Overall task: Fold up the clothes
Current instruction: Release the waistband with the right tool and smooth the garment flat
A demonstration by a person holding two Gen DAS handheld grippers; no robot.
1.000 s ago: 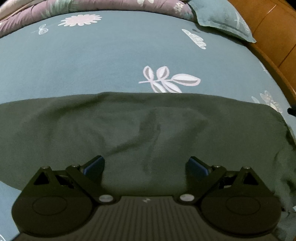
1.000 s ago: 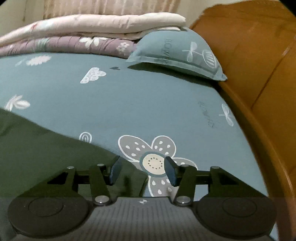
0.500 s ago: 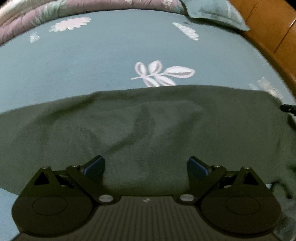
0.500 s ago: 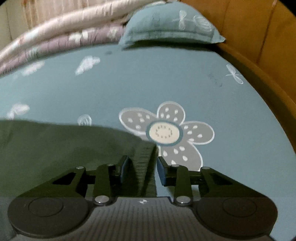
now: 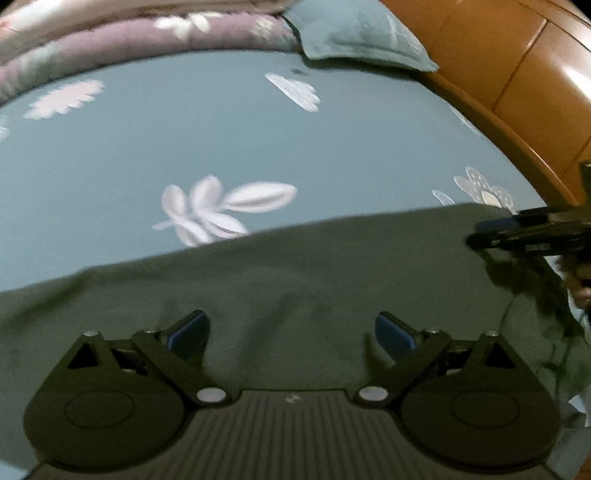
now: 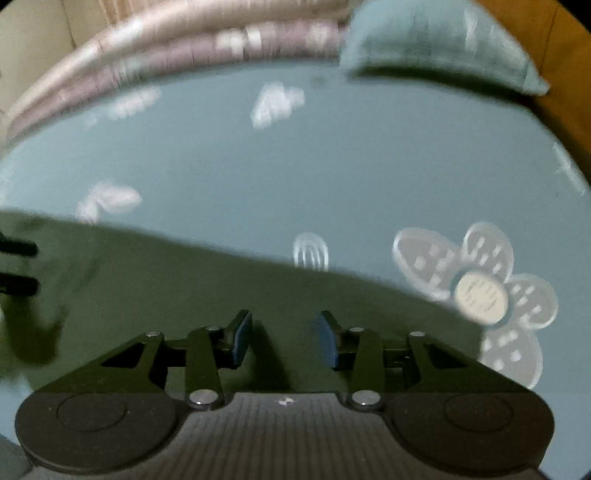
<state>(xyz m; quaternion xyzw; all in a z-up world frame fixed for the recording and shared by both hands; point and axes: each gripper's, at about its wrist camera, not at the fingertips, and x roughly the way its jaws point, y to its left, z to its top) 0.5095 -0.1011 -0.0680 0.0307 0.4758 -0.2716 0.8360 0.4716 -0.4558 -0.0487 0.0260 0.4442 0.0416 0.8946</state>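
One dark green garment point(image 5: 295, 280) is lying across the lower half of both frames on the blue flowered sheet point(image 5: 184, 140). The left gripper point(image 5: 291, 330) is hovering over it, fingers wide apart. Only the left view is showing the wooden headboard point(image 5: 517, 81) clearly; one pillow point(image 6: 436, 48) is sitting upper right. The right gripper point(image 6: 285, 338) is also standing apart, gripping nothing.

A teal pillow point(image 5: 364, 35) lies against the wooden headboard point(image 5: 517, 74), beside folded quilts point(image 6: 177, 40)
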